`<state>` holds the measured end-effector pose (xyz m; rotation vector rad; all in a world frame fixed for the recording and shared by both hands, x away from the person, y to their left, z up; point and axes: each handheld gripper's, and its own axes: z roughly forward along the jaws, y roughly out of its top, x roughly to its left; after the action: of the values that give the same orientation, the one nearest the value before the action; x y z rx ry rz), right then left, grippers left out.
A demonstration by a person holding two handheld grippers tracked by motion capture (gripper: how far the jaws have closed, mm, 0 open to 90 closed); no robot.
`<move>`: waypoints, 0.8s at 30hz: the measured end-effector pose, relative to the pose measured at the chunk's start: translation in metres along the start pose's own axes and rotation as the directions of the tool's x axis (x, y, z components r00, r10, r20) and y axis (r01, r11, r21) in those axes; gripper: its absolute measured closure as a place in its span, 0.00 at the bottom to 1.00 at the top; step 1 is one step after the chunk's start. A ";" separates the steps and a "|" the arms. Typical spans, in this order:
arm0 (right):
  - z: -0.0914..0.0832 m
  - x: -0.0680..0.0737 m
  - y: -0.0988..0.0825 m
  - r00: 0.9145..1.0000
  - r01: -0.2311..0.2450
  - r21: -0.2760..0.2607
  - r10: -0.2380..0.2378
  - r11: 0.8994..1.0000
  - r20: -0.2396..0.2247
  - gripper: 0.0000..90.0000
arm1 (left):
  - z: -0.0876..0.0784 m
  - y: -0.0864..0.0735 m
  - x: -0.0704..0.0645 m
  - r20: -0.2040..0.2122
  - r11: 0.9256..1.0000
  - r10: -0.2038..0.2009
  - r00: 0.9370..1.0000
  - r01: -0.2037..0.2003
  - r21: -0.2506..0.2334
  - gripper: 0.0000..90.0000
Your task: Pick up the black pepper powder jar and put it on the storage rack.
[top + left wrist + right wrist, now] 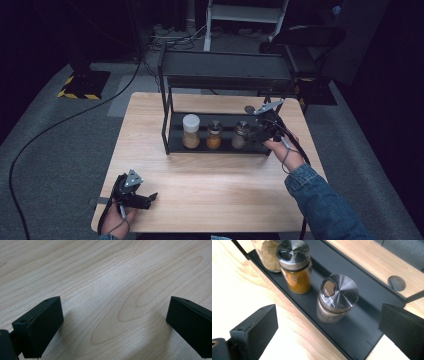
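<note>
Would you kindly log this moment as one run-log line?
right gripper: open, off silver-lidded jar | jar: upright on rack shelf | left gripper: open, over table

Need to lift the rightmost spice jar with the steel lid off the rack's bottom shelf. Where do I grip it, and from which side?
Grip the rightmost jar across its glass body just under the lid, coming from the rack's open front. It stands upright, the orange jar is close beside it, and the upper shelf blocks a top approach. The right gripper is open before it.

On the black metal rack's point(174, 146) bottom shelf, 3 jars: white-lidded glass jar point(191, 131) left, steel-capped orange spice jar point(214, 135) middle, steel-capped pale spice jar point(240, 135) right.
</note>
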<state>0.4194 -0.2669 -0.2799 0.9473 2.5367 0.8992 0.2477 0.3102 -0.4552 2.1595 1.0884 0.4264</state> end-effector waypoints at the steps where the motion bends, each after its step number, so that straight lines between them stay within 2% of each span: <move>1: -0.004 0.001 -0.003 1.000 0.003 -0.006 -0.002 1.000 0.002 0.02 | 0.000 0.000 0.000 0.000 1.000 0.000 1.000 0.000 0.000 0.01; 12: -0.038 0.012 -0.036 1.000 0.011 -0.070 -0.010 0.997 0.014 0.01 | 0.000 0.000 0.000 -0.002 1.000 -0.001 1.000 0.001 0.000 0.01; 24: -0.060 0.014 -0.076 1.000 -0.006 -0.127 0.009 0.992 0.021 0.00 | 0.000 0.000 0.000 -0.002 1.000 -0.002 1.000 0.002 0.000 0.01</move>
<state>0.3446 -0.3293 -0.2839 0.9232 2.4275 1.0331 0.2475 0.3100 -0.4552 2.1582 1.0913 0.4274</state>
